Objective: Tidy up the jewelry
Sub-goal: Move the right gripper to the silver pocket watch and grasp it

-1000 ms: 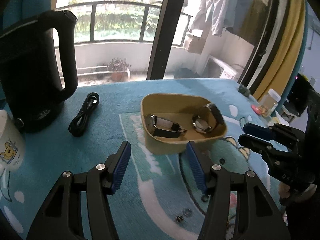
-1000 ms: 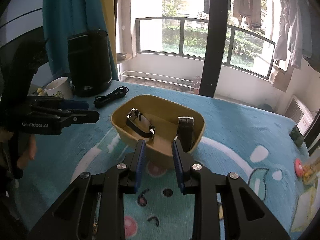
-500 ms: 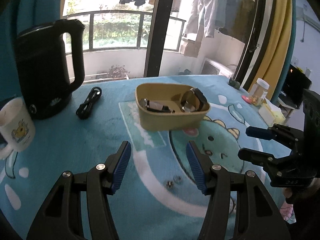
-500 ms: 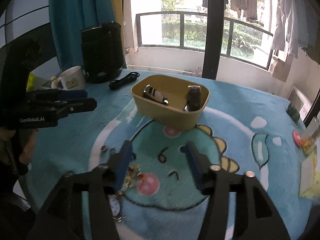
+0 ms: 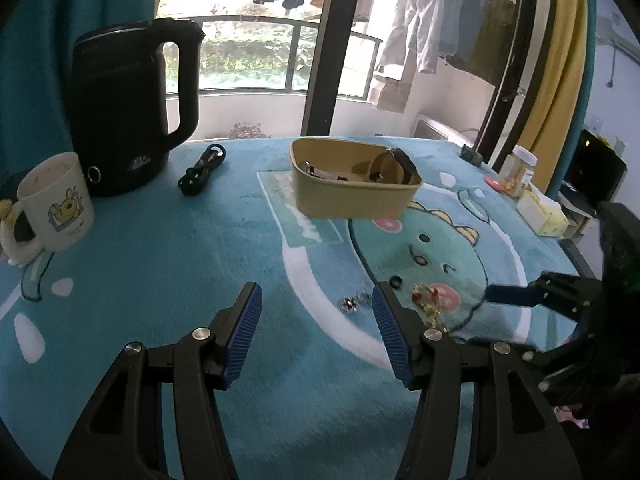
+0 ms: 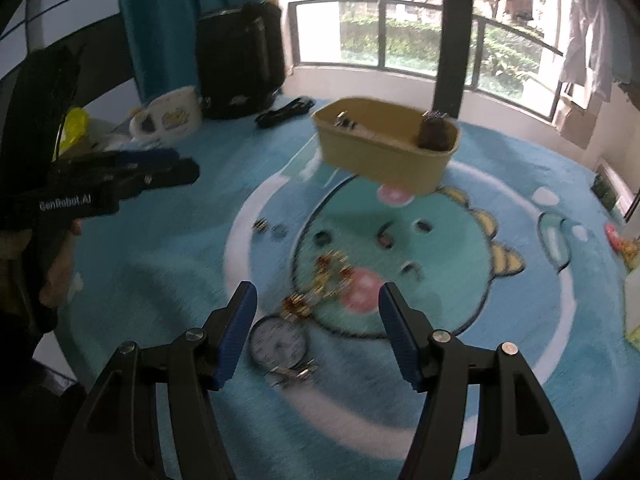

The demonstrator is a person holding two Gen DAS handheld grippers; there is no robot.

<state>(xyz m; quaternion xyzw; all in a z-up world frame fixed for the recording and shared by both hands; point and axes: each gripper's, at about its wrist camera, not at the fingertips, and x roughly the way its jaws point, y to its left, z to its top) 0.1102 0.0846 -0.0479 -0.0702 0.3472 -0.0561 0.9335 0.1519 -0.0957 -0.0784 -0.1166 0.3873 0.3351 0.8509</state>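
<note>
The left gripper (image 5: 316, 330) hangs wide and empty above the blue tabletop (image 5: 152, 264); small earrings (image 5: 354, 303) lie just ahead, the yellow tray (image 5: 352, 196) of watches beyond. The right gripper (image 6: 318, 334), jaws just opened, holds nothing; below it lie a pocket watch (image 6: 279, 343) and gold chain (image 6: 320, 284); light, slippery, easily tangled, probably best pinched at the watch's rim.

Table's covered by a fuzzy blue dinosaur blanket (image 6: 168, 288). On it: tan tray (image 6: 384, 160) at 12 o'clock, black kettle (image 5: 120, 112), cartoon mug (image 5: 60, 204) and coiled black cable (image 5: 202, 170) around 10. Nearer the middle sit small silver bits (image 6: 270, 229), a gold chain tangle (image 6: 320, 284), and a round watch face (image 6: 278, 342) at 6.
</note>
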